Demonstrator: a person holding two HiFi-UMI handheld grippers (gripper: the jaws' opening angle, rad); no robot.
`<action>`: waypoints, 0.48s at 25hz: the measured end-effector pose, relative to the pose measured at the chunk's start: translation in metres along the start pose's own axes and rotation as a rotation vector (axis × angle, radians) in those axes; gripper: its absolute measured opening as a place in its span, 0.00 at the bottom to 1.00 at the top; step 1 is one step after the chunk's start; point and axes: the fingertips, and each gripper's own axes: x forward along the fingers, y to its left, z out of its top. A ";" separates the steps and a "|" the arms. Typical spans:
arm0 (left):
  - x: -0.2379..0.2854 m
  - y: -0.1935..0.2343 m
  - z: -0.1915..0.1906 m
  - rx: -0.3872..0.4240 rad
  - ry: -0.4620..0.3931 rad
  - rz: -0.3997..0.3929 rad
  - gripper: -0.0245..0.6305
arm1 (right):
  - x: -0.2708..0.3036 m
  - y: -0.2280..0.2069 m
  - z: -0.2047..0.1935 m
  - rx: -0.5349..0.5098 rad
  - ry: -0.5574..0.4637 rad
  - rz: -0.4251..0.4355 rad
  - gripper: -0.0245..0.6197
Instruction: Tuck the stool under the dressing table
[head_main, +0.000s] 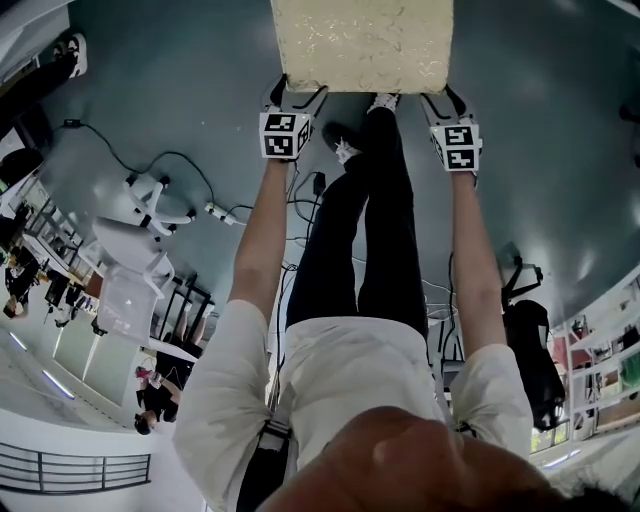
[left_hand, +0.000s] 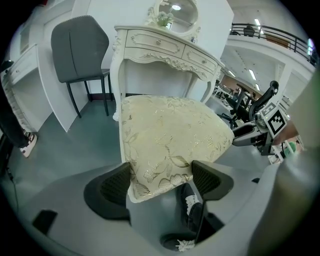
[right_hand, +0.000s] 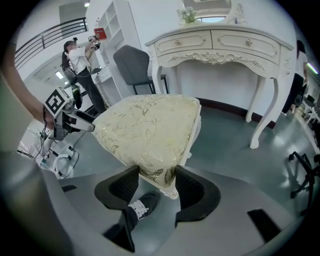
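The cream floral stool (head_main: 362, 45) is clamped at its near corners, one by the left gripper (left_hand: 160, 182), one by the right gripper (right_hand: 157, 187). It is placed near the white dressing table (right_hand: 220, 45), not yet under it.

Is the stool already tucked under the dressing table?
No, in the right gripper view the stool sits out in front of the dressing table, not beneath it.

Bright, even ceiling light, soft shadows and a sheen on the stool (left_hand: 170, 145) cushion, with fisheye bending and dark vignetted corners.
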 end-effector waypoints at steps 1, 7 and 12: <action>0.002 0.001 0.003 0.004 -0.004 0.000 0.63 | 0.001 -0.001 0.001 0.008 -0.004 -0.005 0.44; 0.016 0.001 0.029 0.043 -0.022 -0.023 0.63 | 0.000 -0.018 0.009 0.051 -0.023 -0.032 0.44; 0.032 0.002 0.052 0.071 -0.035 -0.045 0.63 | 0.004 -0.034 0.017 0.090 -0.018 -0.058 0.44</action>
